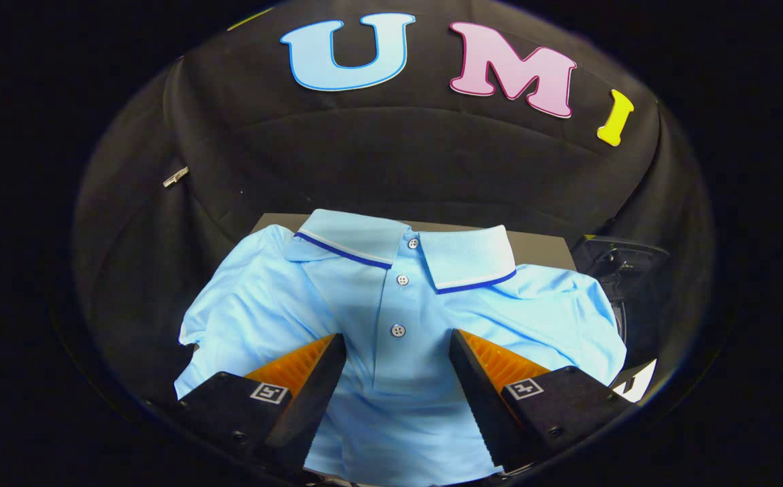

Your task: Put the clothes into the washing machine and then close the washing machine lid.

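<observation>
Although the light-blue polo shirt fills the centre and lower half of the frame, no brand or readable writing shows on it; its collar has a white edge with a dark blue stripe, and three small buttons run down the placket. Each finger carries a small square marker tag near its base, with no words on it. The gripper has its jaws spread wide, one finger on each side of the placket, lying over the shirt's chest; whether they touch the cloth I cannot tell. The shirt lies spread on a grey surface, collar toward the top. A dark object sits at the right, just past the sleeve. Black cloth walls close in behind, and a small metal clip hangs at the upper left.
</observation>
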Demonstrator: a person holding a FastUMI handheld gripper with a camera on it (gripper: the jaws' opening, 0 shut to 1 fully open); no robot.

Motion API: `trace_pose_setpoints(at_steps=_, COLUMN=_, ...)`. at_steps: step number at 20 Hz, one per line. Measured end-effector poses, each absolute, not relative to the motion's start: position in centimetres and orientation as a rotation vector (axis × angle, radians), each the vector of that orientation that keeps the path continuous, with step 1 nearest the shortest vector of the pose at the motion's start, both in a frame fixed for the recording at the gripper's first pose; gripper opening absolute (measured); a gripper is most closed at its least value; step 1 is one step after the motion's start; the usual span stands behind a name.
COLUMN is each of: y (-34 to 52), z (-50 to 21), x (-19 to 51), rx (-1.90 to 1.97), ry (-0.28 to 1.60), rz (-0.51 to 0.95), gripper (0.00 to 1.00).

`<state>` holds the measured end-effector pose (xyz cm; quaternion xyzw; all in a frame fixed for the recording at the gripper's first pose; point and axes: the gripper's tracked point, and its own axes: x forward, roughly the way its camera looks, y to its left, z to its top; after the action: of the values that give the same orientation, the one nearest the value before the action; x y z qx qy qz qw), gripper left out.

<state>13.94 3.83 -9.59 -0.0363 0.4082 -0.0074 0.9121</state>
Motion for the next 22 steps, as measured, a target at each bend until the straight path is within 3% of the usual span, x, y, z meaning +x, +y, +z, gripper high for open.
trace_pose_setpoints(at_steps=2, y=4.00, z=-9.56, x=13.85, rx=-0.070, ry=0.848, rz=-0.025, gripper=0.95)
trace_pose_setpoints(at_steps=3, y=4.02, z=-9.52, x=13.92, rx=-0.074, ry=0.853, rz=-0.028, gripper=0.83)
trace_pose_setpoints(at_steps=6, y=4.36, z=-9.72, x=13.78, rx=-0.079, ry=0.872, rz=-0.005, gripper=0.81)
trace_pose_setpoints(at_steps=8, y=4.39, z=-9.67, x=13.72, rx=-0.081, ry=0.874, rz=-0.003, gripper=0.52)
trace_pose_setpoints(at_steps=22, y=4.53, z=-9.67, x=13.57, rx=-0.108, ry=0.896, rz=-0.020, gripper=0.52)
